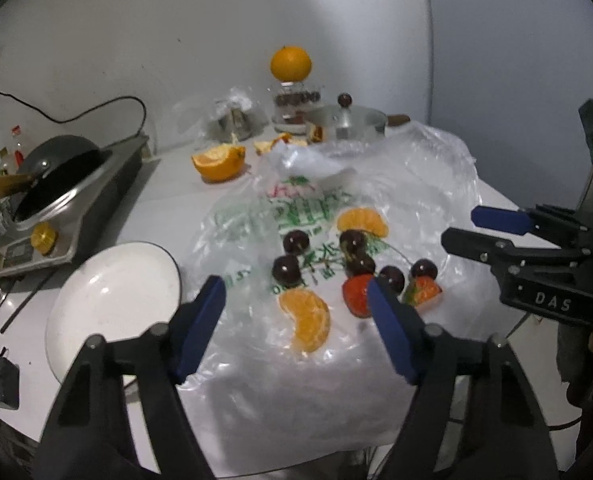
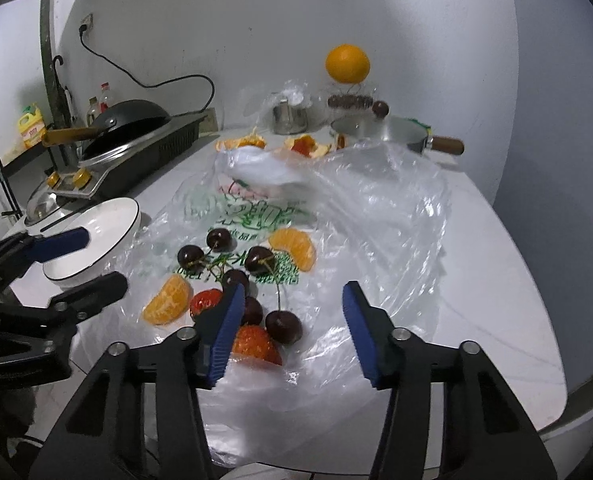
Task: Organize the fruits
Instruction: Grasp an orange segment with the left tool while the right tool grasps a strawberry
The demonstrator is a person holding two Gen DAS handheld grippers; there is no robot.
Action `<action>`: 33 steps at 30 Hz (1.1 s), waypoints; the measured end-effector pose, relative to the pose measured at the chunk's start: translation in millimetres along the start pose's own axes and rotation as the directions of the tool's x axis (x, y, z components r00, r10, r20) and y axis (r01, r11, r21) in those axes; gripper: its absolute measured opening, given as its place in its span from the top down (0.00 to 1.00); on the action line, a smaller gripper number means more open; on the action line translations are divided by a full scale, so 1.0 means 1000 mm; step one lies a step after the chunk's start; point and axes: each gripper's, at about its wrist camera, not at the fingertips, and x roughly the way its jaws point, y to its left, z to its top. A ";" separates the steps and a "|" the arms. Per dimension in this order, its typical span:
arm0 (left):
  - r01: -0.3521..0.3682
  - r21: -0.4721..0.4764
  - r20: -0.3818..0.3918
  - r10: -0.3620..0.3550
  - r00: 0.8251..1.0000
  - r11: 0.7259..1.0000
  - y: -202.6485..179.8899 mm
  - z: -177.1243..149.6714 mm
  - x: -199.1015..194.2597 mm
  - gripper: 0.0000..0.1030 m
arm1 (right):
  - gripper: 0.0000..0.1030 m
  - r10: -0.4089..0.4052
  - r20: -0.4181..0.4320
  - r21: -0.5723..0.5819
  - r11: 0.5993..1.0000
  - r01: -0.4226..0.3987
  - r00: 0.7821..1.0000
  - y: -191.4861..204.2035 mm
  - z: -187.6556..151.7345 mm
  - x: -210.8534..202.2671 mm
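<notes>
Fruit spread on a plastic bag (image 2: 376,216) on a white table (image 2: 496,280).

The right gripper (image 2: 292,308) hangs over the near edge of the bag, its blue jaws apart with nothing pressed between them. Dark cherries (image 2: 282,326), two strawberries (image 2: 254,344) and two orange segments (image 2: 166,300) lie on the bag. The left gripper (image 2: 92,258) reaches in from the left, just in front of a white bowl (image 2: 108,216). A whole orange (image 2: 347,63) sits at the back.
</notes>
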 end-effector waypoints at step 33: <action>0.117 0.011 -0.192 -0.113 0.975 0.993 -0.002 -0.020 0.068 0.54 | 0.62 0.124 -0.137 0.033 0.992 -0.120 0.983 0.009 -0.033 0.036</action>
